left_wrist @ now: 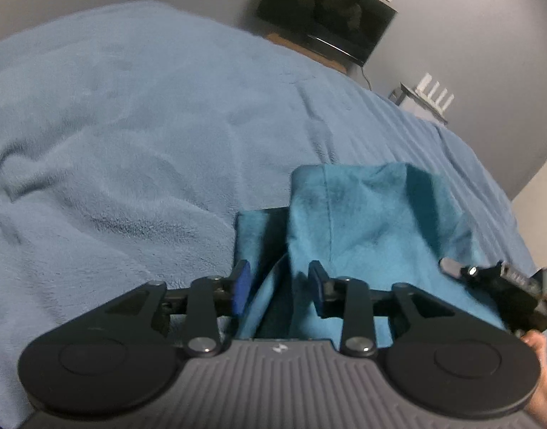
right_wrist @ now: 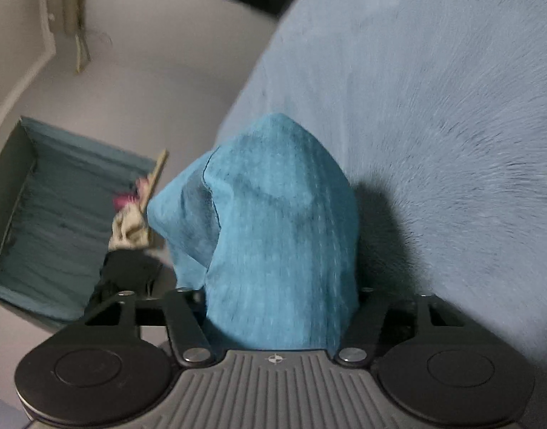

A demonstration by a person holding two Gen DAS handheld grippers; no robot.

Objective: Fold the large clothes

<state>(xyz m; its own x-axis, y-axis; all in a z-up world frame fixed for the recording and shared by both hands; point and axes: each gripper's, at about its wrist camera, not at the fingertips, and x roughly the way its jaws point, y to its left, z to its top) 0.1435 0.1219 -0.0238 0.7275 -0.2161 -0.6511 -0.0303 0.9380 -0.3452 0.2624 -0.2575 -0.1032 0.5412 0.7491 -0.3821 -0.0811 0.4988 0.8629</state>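
A teal garment [left_wrist: 362, 214] lies folded on the light blue fleece blanket [left_wrist: 130, 125] that covers the bed. My left gripper [left_wrist: 279, 286] hovers over its near left edge. Its blue pads [left_wrist: 241, 286] stand apart, a fold of the cloth runs through the gap, and neither pad presses on it. My right gripper [left_wrist: 487, 279] shows blurred at the garment's right side, with a hand [left_wrist: 534, 343] behind it. In the right wrist view the teal garment [right_wrist: 273, 232] bulges up over my right gripper [right_wrist: 284, 296] and hides both fingertips.
A dark screen [left_wrist: 327, 18] hangs on the grey wall past the bed. A white router [left_wrist: 434, 94] sits on a small shelf to its right. On the floor beside the bed stands a teal fabric bin [right_wrist: 59, 214], with pink and beige items [right_wrist: 130, 214] at its rim.
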